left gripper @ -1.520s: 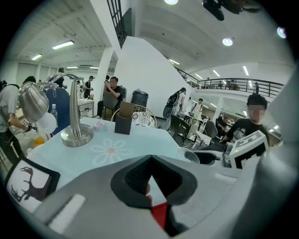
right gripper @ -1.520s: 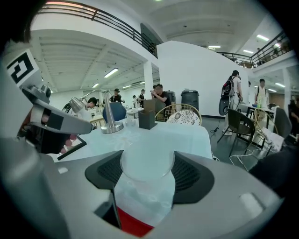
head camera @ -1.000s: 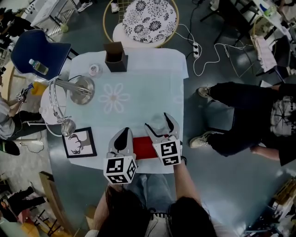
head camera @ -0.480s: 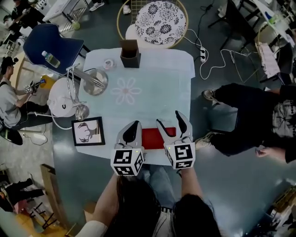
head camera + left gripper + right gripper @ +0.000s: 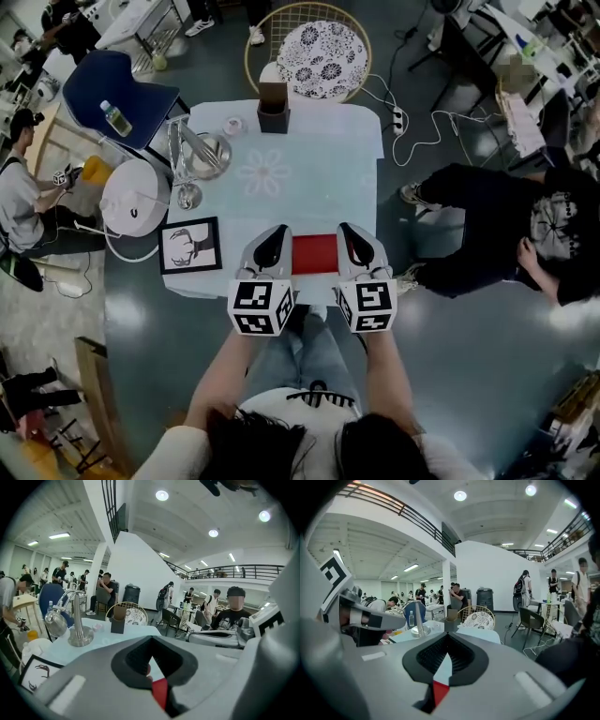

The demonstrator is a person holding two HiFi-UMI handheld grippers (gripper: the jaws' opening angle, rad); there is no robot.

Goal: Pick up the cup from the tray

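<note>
**Head view.** A pale blue worktop [image 5: 323, 187] with a faint flower print carries a flat, rectangular red tray [image 5: 314, 253] at its near edge. The left gripper [image 5: 277, 231] lies along the tray's left end and the right gripper [image 5: 346, 229] along its right end. Both point away from the person, and each has its fingers drawn together. The cup cannot be made out on the tray's red surface from here, so its look cannot be told.

At the far end of the worktop stands a brown box [image 5: 273, 106]. Just left of it is a small pale round vessel [image 5: 232, 125], well apart from the tray; whether it is a cup I cannot tell. A chrome stand [image 5: 208, 155] with a round base sits toward the far left. A framed deer picture [image 5: 190, 246] lies at the left edge, near the left gripper.

**Left gripper view.** The fingers [image 5: 84, 677] are closed against each other with nothing held. The diamond-shaped gap behind the tips shows only a sliver of the red tray [image 5: 159, 692] and pale cloth. Beyond stand the chrome stand [image 5: 78, 620] and the brown box [image 5: 117, 623].

**Right gripper view.** The fingers [image 5: 511, 677] are likewise shut together and empty. Their gap shows a wedge of the red tray [image 5: 439, 692] below pale cloth. The brown box [image 5: 451, 620] stands straight ahead at the far end of the worktop [image 5: 480, 633].
</note>
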